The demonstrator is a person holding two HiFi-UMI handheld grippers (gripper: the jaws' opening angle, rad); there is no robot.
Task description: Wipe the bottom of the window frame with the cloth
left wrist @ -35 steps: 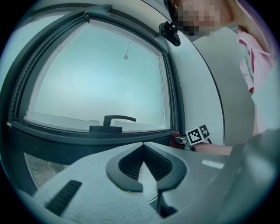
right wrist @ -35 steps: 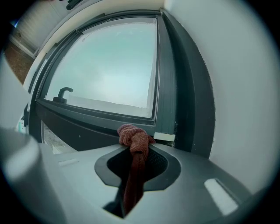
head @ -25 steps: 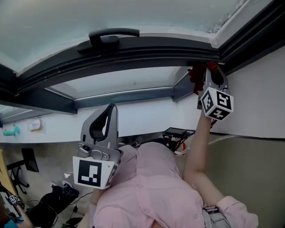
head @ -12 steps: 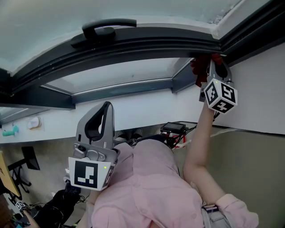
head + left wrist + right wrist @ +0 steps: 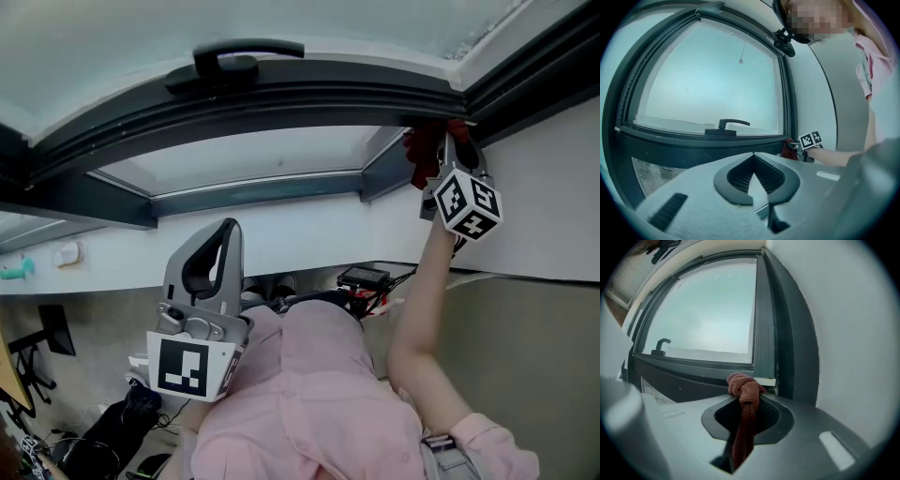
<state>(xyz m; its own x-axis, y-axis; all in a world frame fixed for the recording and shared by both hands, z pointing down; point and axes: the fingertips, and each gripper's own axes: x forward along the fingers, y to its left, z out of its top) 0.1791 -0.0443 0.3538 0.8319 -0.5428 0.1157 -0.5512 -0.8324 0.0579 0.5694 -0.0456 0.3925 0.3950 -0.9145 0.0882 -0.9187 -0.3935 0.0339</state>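
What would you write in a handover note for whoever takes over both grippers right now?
Right gripper: shut on the red cloth, its knotted end at the right corner of the bottom frame rail.
Left gripper: shut, empty, held low.
Done: cannot tell how much is wiped.
Left: probably drag the cloth along the rail toward the handle.

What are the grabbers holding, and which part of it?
The right gripper pinches the reddish cloth along its bunched middle; the knotted end pokes out past the fingers. The left gripper holds nothing, its fingers closed together.
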